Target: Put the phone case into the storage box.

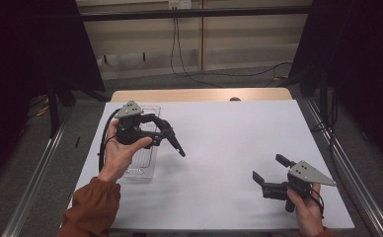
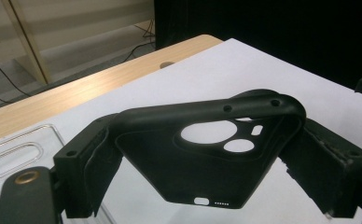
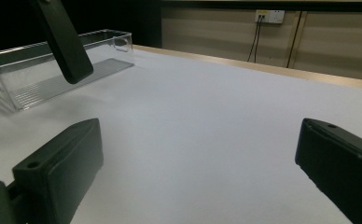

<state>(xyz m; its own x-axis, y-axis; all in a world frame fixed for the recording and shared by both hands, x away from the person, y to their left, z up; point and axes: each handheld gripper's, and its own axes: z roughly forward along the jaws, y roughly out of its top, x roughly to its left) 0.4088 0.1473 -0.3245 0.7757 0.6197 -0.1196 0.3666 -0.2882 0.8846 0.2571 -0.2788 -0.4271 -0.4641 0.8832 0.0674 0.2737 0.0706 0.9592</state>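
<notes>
High view: the left gripper (image 1: 152, 132) sits at the left centre of the frame, held in the person's left hand (image 1: 120, 150) above a clear plastic tray (image 1: 142, 170) on the white tabletop (image 1: 229, 148). A black phone case (image 1: 172, 138) is clamped between its jaws, one end slanting down to the right. The right gripper (image 1: 269, 174) is at the lower right, held low over the tabletop by the right hand (image 1: 305, 207), jaws spread with nothing between them.

Left gripper view: the phone case (image 2: 202, 154) occupies the centre of the frame, bowed between the two jaws, which pinch it at its long edges. Its camera cut-outs face the lens. The clear tray (image 2: 16, 151) lies at the lower left.

Right gripper view: the jaws stand wide apart at the bottom corners over bare tabletop (image 3: 207, 121). The tray (image 3: 44, 79) is at the upper left, with the phone case (image 3: 62, 39) hanging in front of it.
</notes>
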